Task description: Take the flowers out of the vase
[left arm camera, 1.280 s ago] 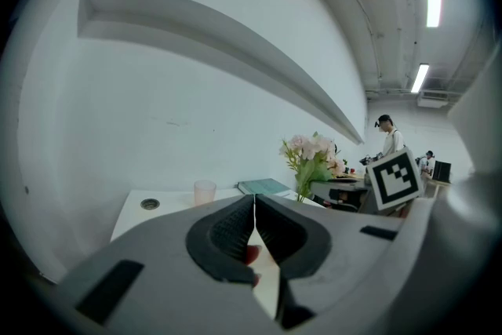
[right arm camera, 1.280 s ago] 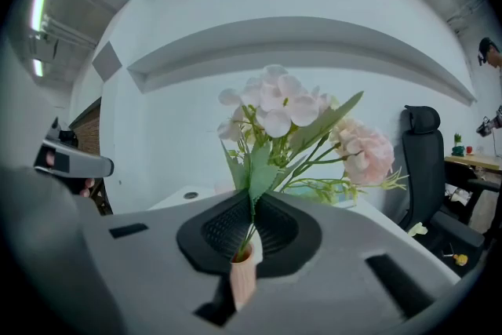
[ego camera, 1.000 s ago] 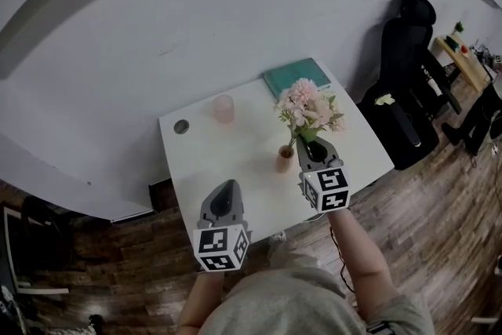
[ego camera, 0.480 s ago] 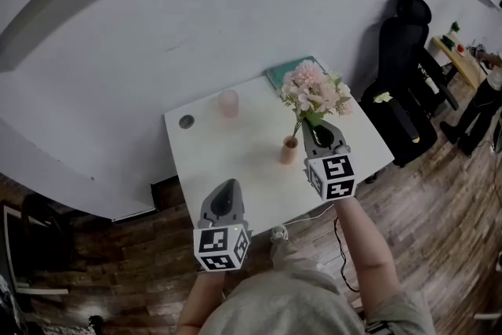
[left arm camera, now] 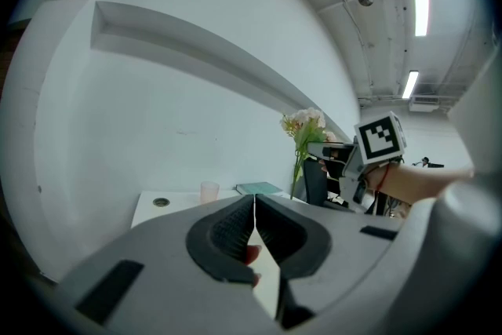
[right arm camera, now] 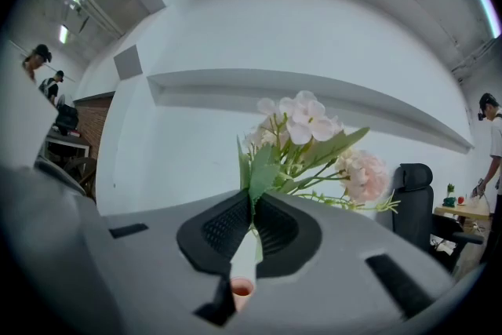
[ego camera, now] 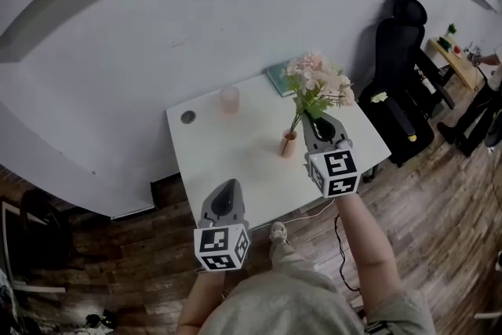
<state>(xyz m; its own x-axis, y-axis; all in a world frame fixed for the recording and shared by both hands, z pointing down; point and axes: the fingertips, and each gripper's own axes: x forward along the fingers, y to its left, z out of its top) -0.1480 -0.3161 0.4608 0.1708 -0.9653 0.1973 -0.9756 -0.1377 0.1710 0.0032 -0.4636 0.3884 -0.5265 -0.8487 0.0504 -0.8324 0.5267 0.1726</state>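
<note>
The right gripper (right arm camera: 251, 209) is clenched on the green stems of a bunch of pale pink artificial flowers (right arm camera: 314, 133), whose blooms are carried above and beyond the jaws. Below it, a small terracotta-pink vase (ego camera: 289, 143) is seen upright on the white square table (ego camera: 227, 169). One stem slants down to its mouth, and whether the stems are clear of it cannot be told. The left gripper (left arm camera: 254, 204) is held closed on nothing near the table's front edge. A translucent pink cup (ego camera: 229, 99) and a teal book (ego camera: 279, 78) are set near the far edge.
</note>
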